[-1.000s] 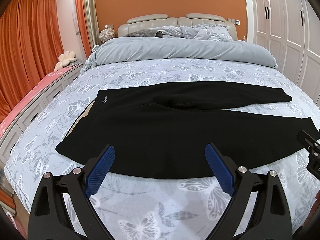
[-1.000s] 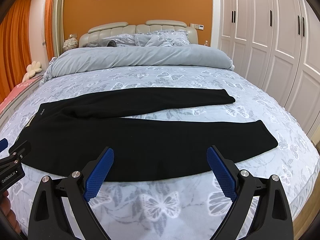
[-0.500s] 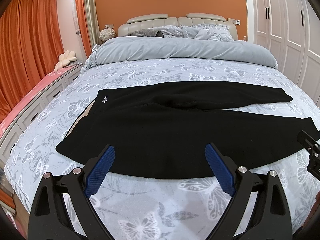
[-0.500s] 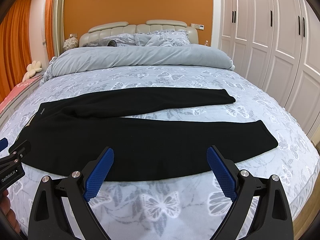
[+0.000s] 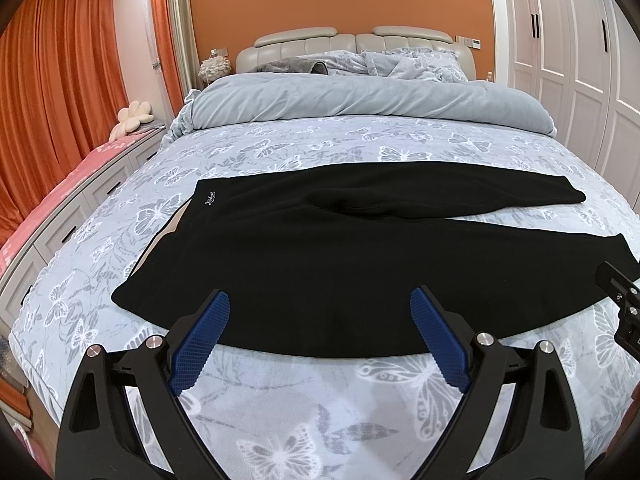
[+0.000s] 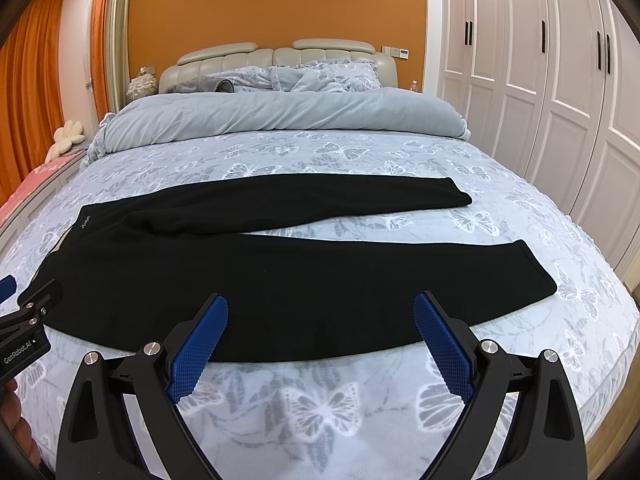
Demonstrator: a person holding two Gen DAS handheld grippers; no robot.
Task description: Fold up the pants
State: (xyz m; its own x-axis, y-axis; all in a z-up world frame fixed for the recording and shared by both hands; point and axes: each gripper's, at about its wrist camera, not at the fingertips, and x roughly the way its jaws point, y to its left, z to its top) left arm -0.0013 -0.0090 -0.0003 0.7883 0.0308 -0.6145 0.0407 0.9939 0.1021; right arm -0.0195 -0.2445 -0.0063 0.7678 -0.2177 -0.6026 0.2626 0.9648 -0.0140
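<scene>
Black pants (image 5: 320, 248) lie flat across the bed, waistband to the left, both legs spread apart to the right. They also show in the right wrist view (image 6: 280, 264). My left gripper (image 5: 320, 308) is open and empty, hovering over the near edge of the pants toward the waist end. My right gripper (image 6: 320, 312) is open and empty over the near edge of the front leg. Part of the right gripper (image 5: 622, 304) shows at the left wrist view's right edge, and part of the left gripper (image 6: 24, 328) shows at the right wrist view's left edge.
The bed (image 5: 280, 148) has a grey butterfly-print cover. A rolled grey duvet (image 5: 360, 96) and pillows lie at the head. Orange curtains (image 5: 60, 80) and a low drawer bench (image 5: 60, 220) are to the left. White wardrobe doors (image 6: 540, 80) stand to the right.
</scene>
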